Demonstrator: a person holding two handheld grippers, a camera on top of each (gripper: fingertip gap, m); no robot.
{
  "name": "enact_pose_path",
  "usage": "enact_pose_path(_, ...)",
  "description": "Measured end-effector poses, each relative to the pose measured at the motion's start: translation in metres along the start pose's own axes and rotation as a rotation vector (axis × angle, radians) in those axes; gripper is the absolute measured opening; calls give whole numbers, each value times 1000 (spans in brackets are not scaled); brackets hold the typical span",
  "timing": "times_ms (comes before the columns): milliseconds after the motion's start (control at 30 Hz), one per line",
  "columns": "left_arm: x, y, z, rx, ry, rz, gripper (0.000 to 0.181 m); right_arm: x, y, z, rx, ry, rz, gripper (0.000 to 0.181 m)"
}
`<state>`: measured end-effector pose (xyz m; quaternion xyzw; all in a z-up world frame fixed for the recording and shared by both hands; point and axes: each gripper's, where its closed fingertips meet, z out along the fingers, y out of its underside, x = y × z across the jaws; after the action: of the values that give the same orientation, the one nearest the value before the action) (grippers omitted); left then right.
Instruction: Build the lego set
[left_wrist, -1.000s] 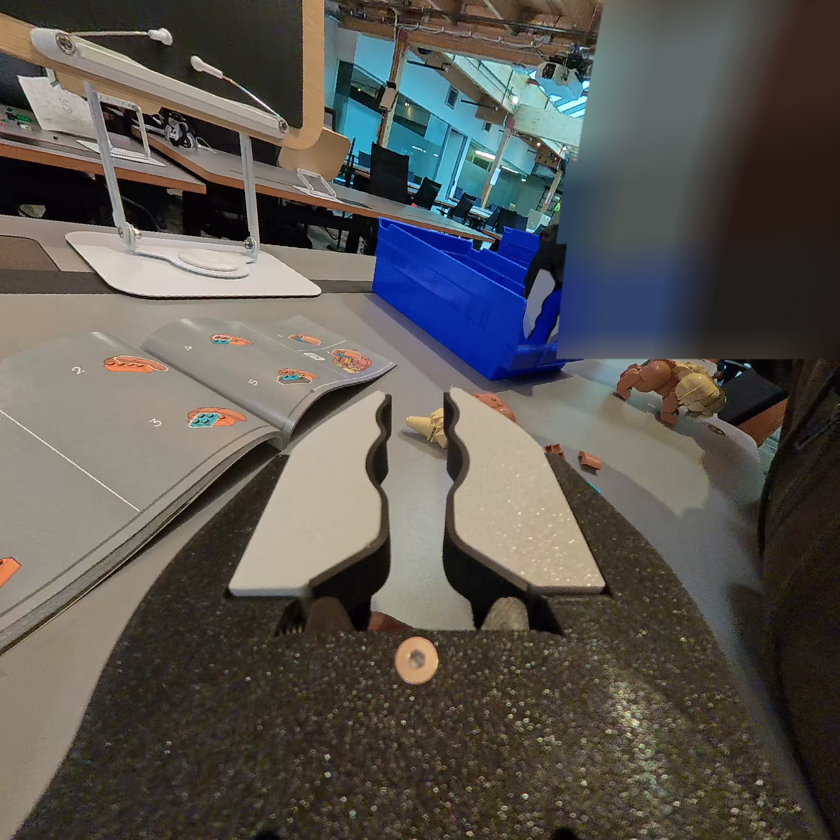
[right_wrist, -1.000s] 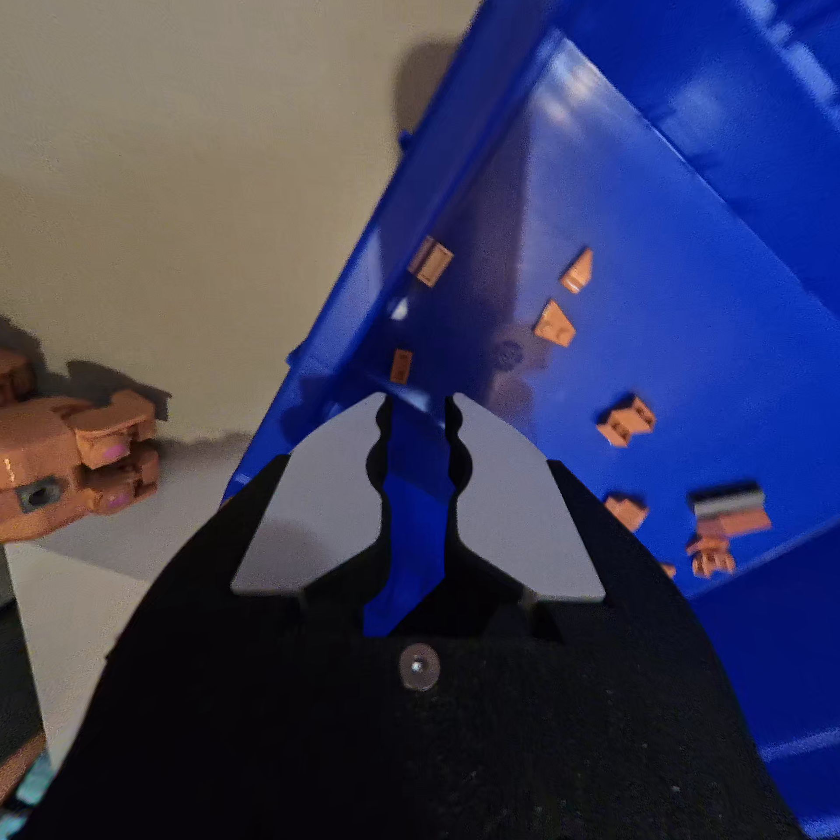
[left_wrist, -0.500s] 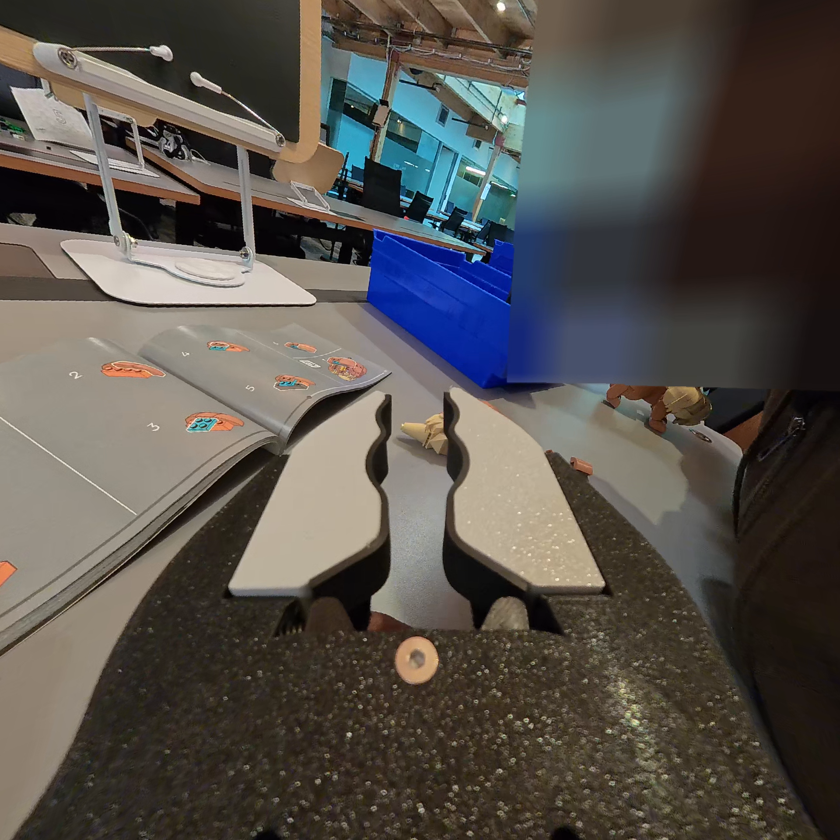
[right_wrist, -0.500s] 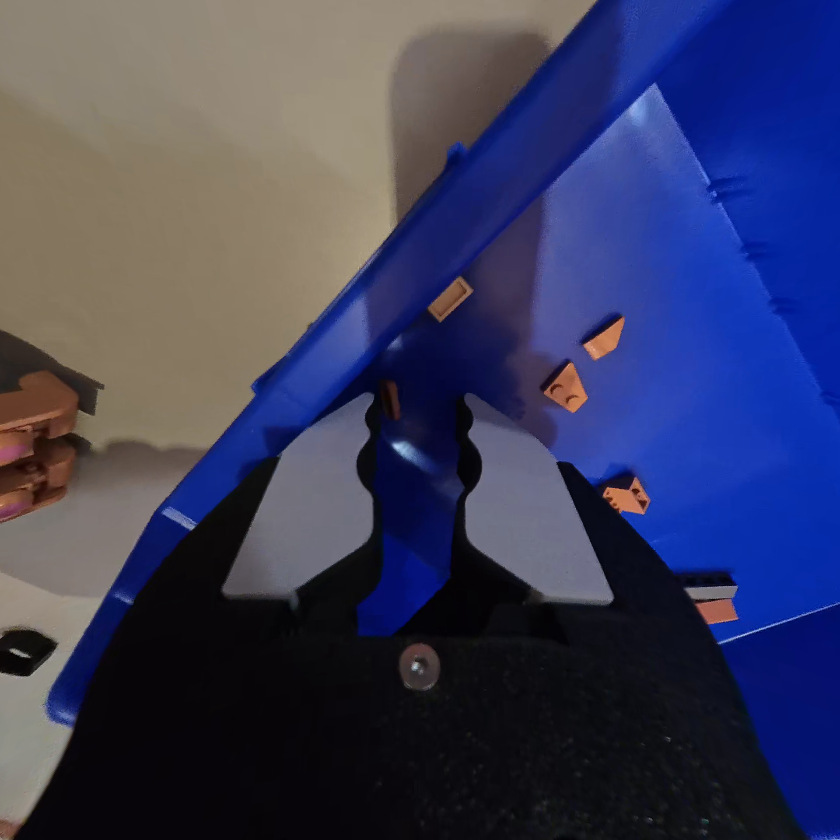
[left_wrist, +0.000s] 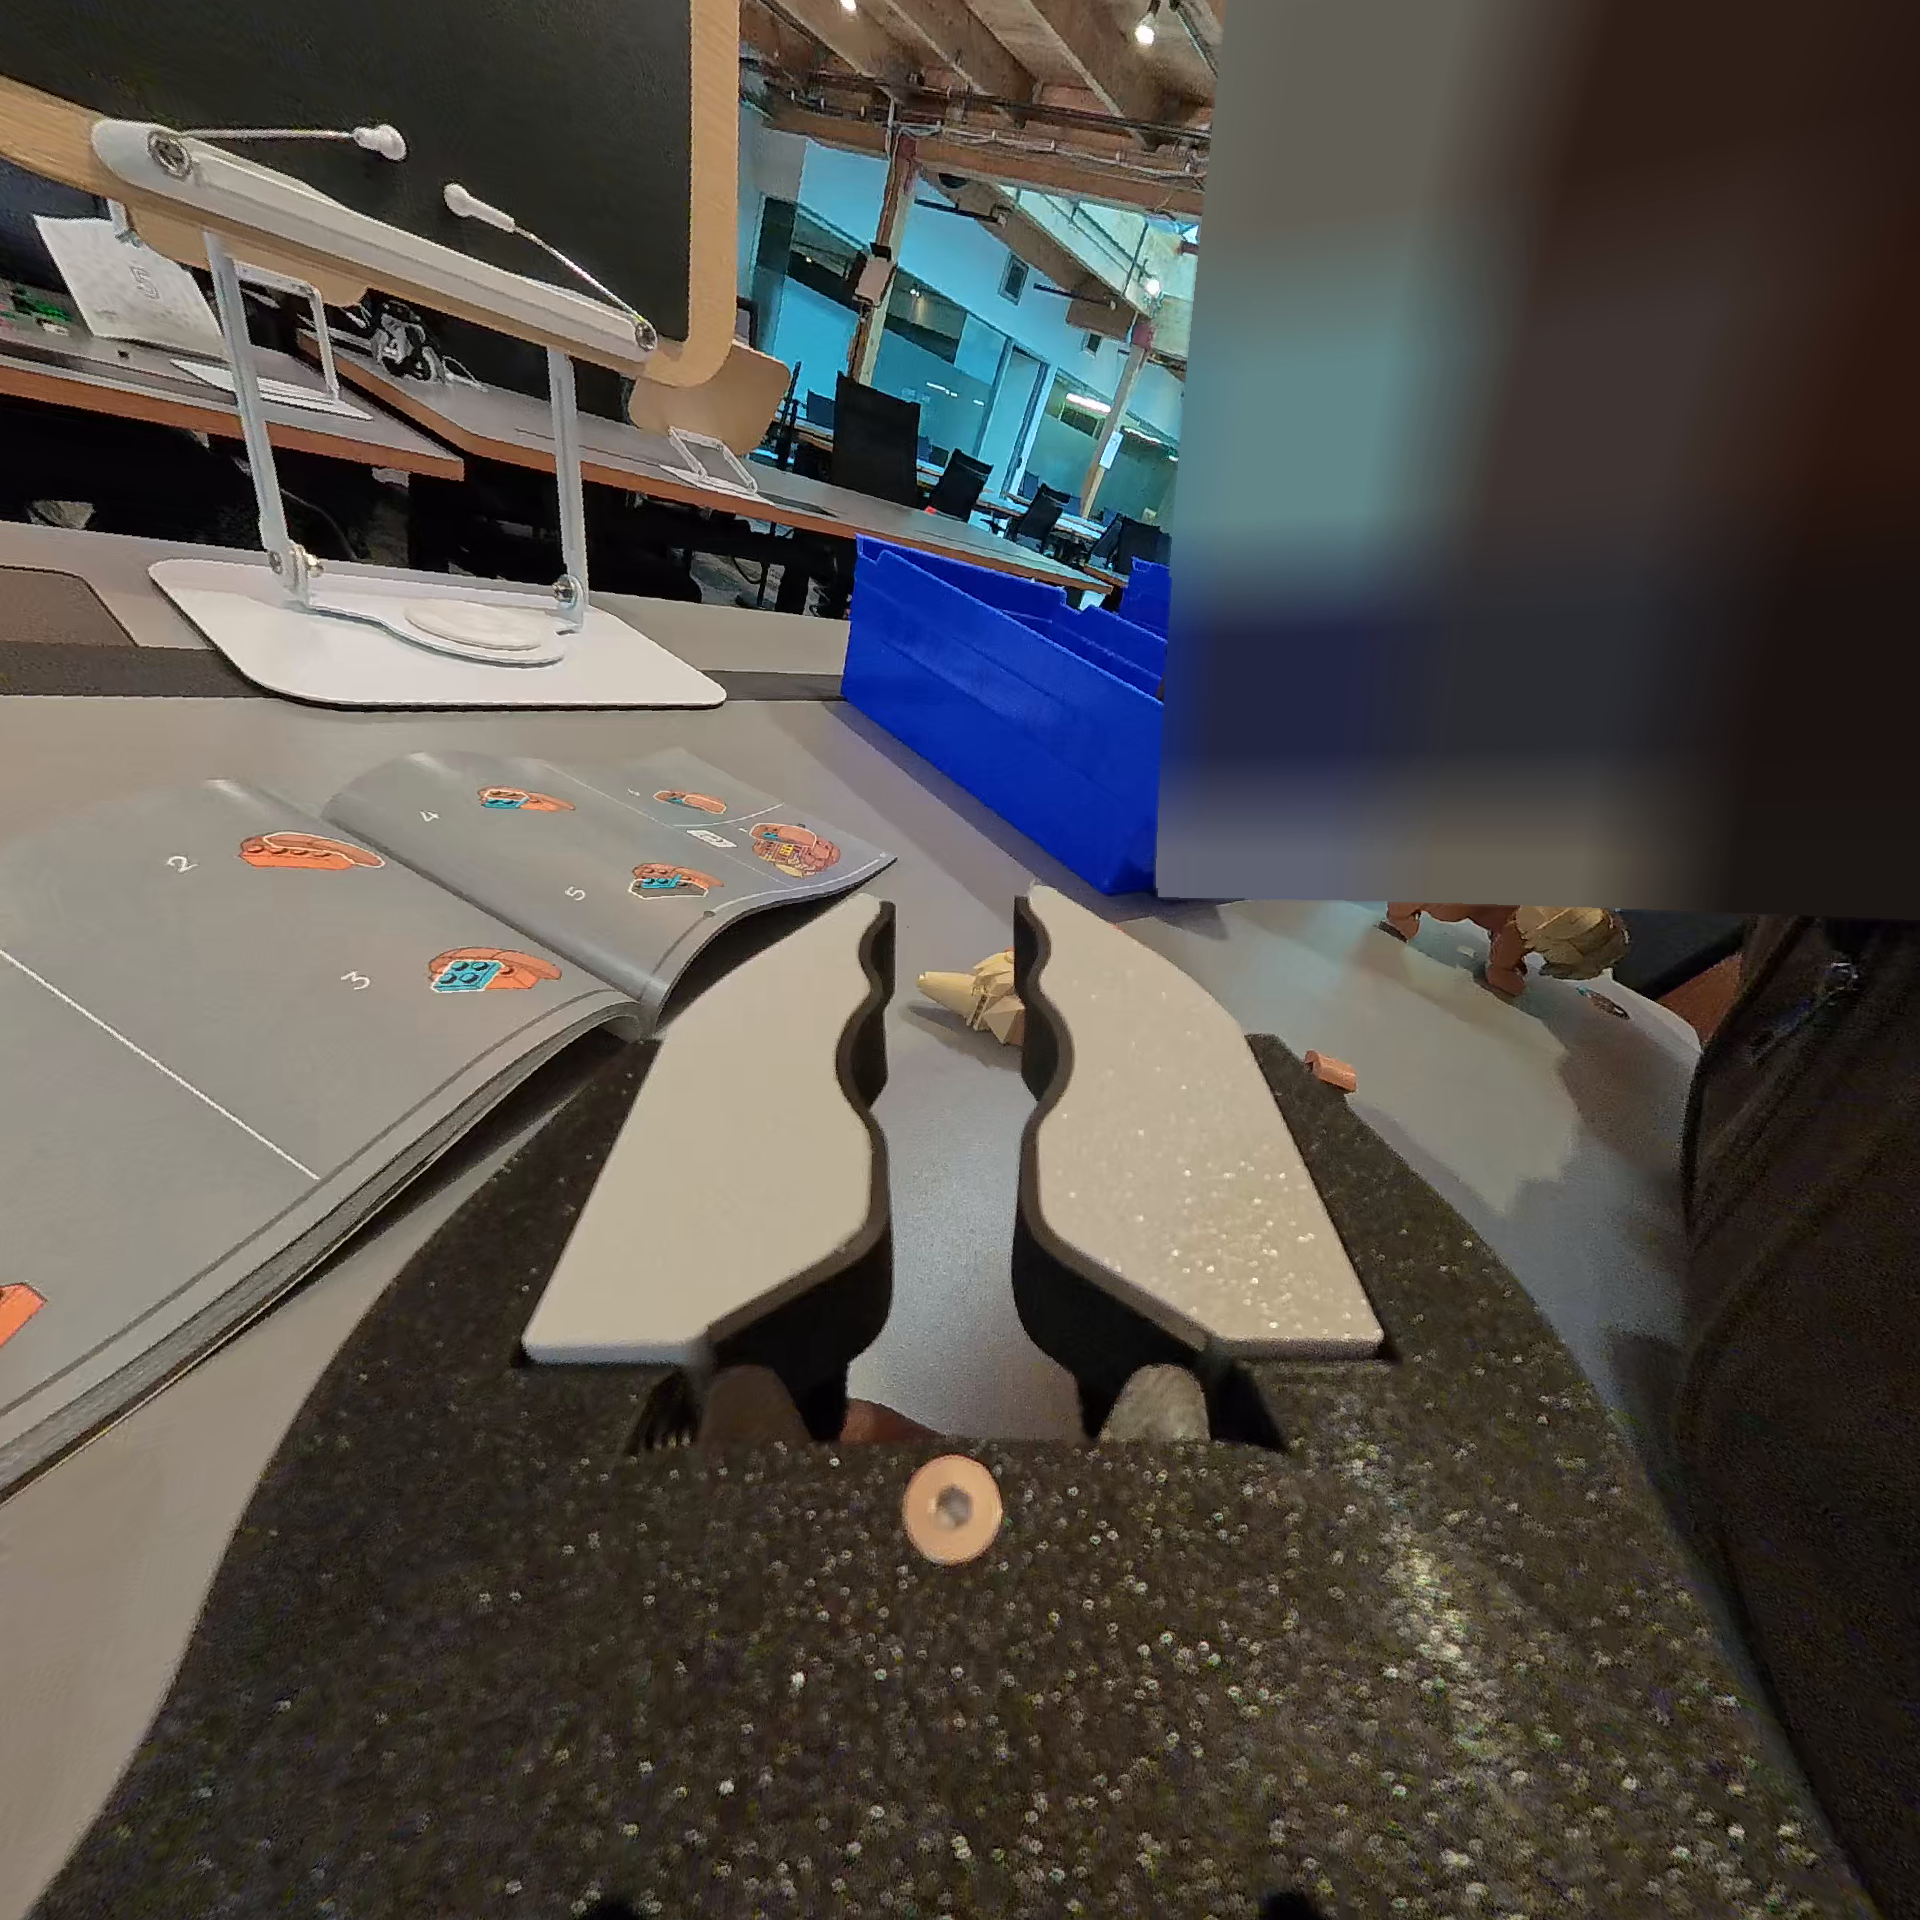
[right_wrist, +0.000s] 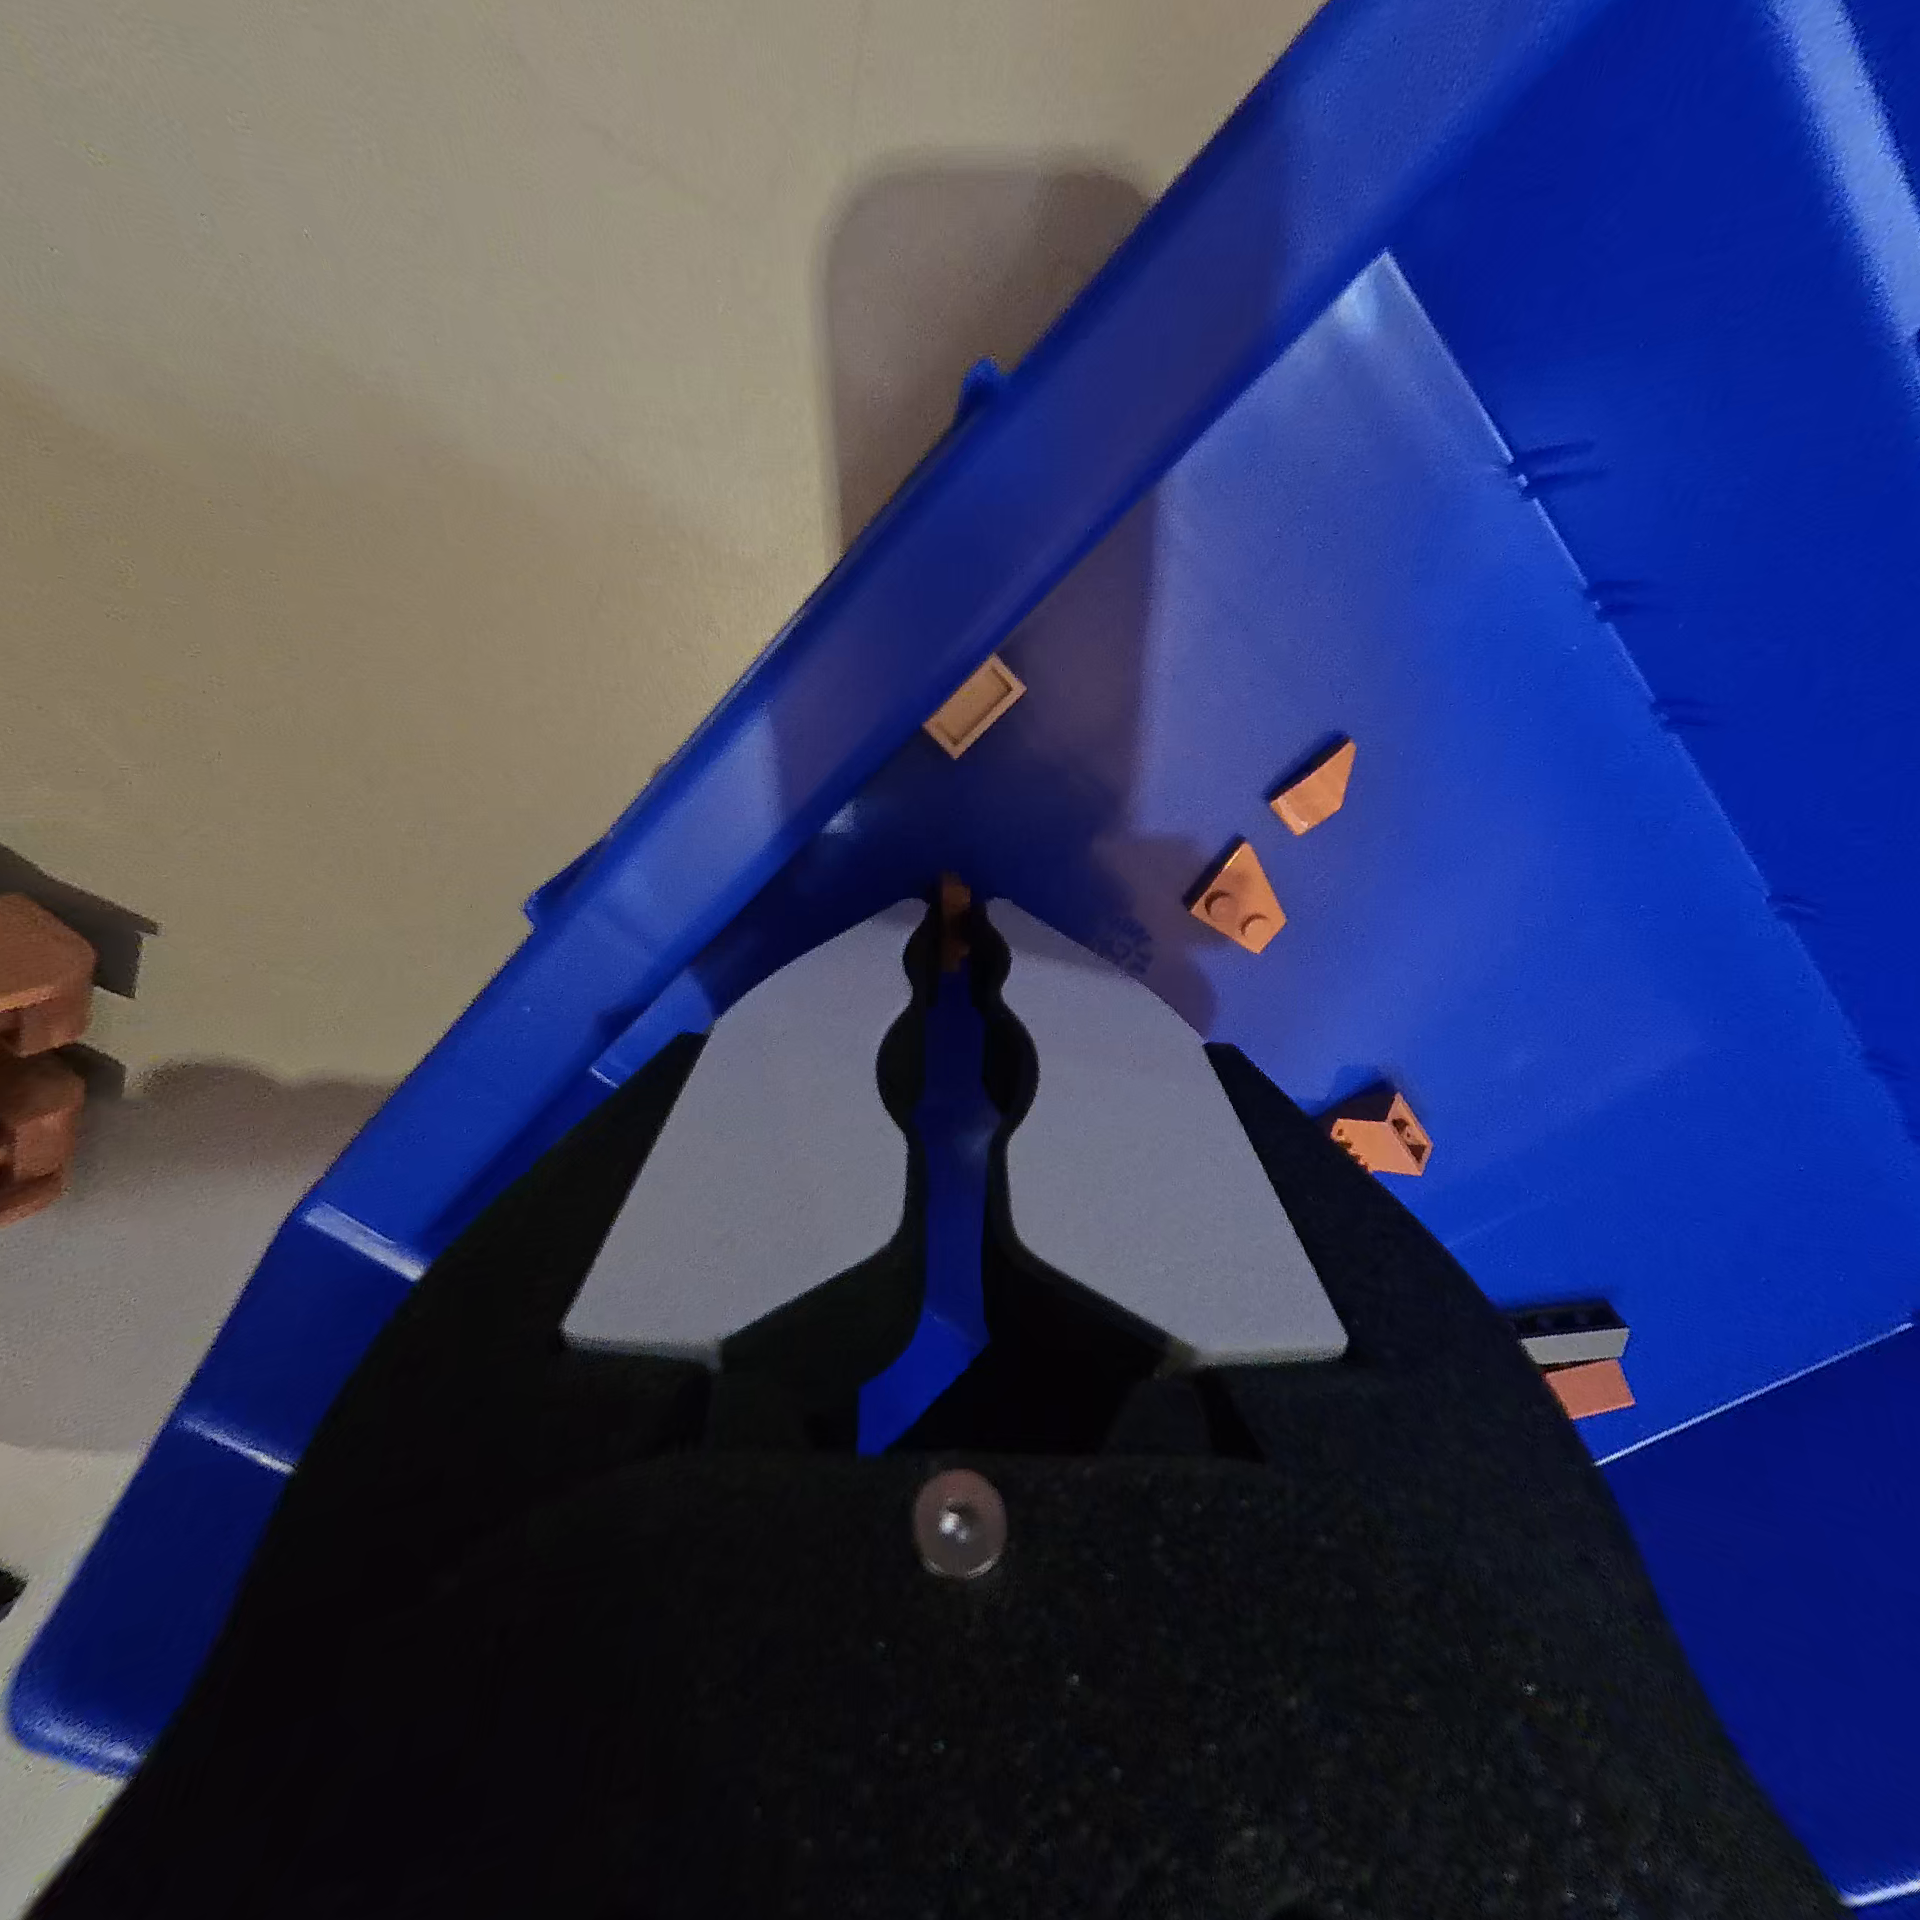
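Right wrist view looks down into a blue bin (right_wrist: 1558, 644). The right gripper (right_wrist: 954, 914) is down inside it, close to the bin's near wall. Its two fingers are almost together and pinch a small orange brick (right_wrist: 952, 912) at their tips. The brick is thin, and its long side runs the same way the fingers point. More small orange bricks lie apart on the bin floor: a flat tan tile (right_wrist: 975, 704) by the wall, two wedge pieces (right_wrist: 1236, 910) in the middle, and a grey and orange piece (right_wrist: 1574, 1361) near the far side. There is bare blue floor between them. Outside the bin, by the desk's left side in this view, sits part of a brown brick model (right_wrist: 36, 1049).

In the left wrist view, the left gripper (left_wrist: 954, 925) rests low over the grey desk (left_wrist: 1403, 1091). Its fingers are a little apart and hold nothing. Just past the tips lies a tan pointed piece (left_wrist: 971, 987), its point aimed left. An open instruction book (left_wrist: 312, 987) lies on the left part of the desk. Behind it stands a white stand (left_wrist: 416, 644). The bin sits farther back. A brown and tan model (left_wrist: 1538, 940) is near the desk's right edge. The desk is bare in front of the left gripper. The room behind is a big office with long tables and dark chairs.
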<state>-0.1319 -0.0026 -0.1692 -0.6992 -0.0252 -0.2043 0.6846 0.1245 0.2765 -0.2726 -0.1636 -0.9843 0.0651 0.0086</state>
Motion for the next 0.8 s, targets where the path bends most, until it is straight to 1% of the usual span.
enact_pose_path(67, 0, 0, 0, 3, 0, 0, 22, 3, -2, -5, 5, 22, 17, 6)
enact_pose_path(167, 0, 0, 0, 2, 0, -1, 22, 8, -10, -23, 32, 73, 66, 6)
enact_pose_path(267, 0, -1, 0, 6, 1, 2, 22, 11, -27, -44, 55, 141, 114, 5)
enact_pose_path(367, 0, -1, -1, 7, -10, 16, 22, 6, -62, -62, 95, 190, 147, 5)
enact_pose_path(467, 3, 3, -1, -15, -24, 44, 22, -4, -109, -68, 123, 227, 167, 5)
enact_pose_path(567, 7, 8, -4, -49, -38, 62, 22, -10, -155, -59, 119, 283, 207, 5)
enact_pose_path(667, 12, 9, -10, -51, -36, 69, 21, -20, -198, -37, 156, 299, 237, 5)
enact_pose_path(800, 18, 10, -21, -44, -30, 61, 21, -24, -240, -8, 245, 313, 297, 5)
